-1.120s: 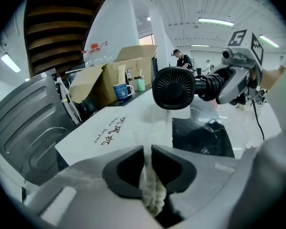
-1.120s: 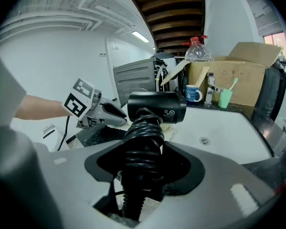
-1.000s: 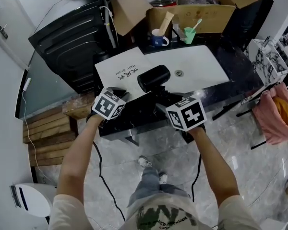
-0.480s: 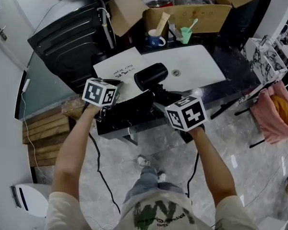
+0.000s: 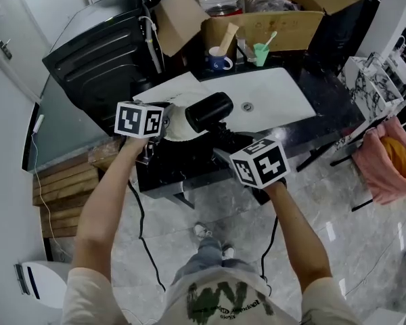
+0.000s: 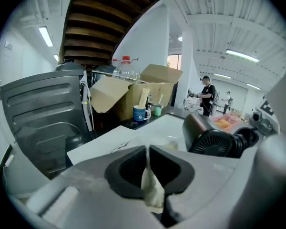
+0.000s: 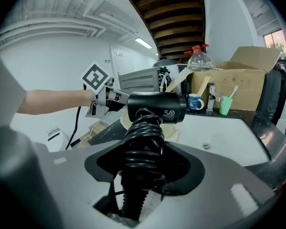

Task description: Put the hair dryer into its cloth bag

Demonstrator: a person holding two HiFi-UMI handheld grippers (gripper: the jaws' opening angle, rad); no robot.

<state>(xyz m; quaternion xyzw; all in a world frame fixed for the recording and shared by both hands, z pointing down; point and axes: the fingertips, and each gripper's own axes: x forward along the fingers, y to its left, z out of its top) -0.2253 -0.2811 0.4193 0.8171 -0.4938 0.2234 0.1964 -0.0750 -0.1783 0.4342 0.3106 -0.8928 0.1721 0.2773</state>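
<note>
Head view, steeply down: left tool (image 5: 165, 122) at 9 o'clock of the hair dryer (image 5: 206, 112), pressed together on an edge of the cream cloth bag (image 5: 179, 124). Bag bunched just beside and under the black barrel, over the white surface (image 5: 281, 97). Left gripper view: thin fold of the cloth pinched between the two pads, dryer's rear grille at 3 o'clock. Right tool (image 5: 223, 138) at 5 o'clock of the dryer, clamped on the handle with the black cord (image 7: 142, 144) coiled around it. Right gripper view: barrel lying level across the top of the handle, held up over the surface. At 12 o'clock, along the far edge of the surface: blue mug (image 5: 218, 60), green cup (image 5: 260, 51), open cardboard box (image 5: 284, 22).
</note>
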